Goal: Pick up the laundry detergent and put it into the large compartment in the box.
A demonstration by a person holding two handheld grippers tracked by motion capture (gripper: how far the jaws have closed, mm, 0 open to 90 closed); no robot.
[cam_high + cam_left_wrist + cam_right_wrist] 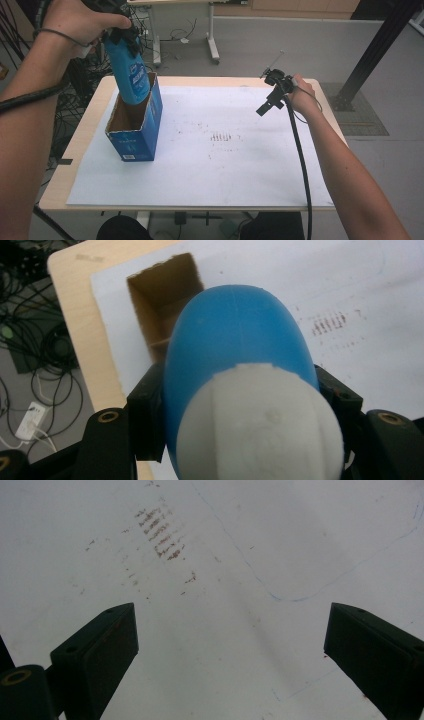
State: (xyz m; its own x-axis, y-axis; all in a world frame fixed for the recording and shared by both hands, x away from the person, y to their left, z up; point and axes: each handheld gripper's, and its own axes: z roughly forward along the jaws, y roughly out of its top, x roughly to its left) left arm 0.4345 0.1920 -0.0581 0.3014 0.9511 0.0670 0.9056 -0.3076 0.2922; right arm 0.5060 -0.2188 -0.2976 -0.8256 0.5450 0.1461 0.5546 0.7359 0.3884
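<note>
Right gripper (pixel 232 645): two black jaws standing wide apart with nothing between them, above a white paper sheet (pixel 280 540) bearing brown smudge marks (pixel 161 532) and a faint blue pen line (pixel 280 599).

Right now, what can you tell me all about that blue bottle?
The blue bottle looks like smooth plastic, with a label on its side and a white cap at the top. The left gripper clamps it near the cap. It hangs tilted, its lower end dipping into the open blue cardboard box at the table's left.
</note>
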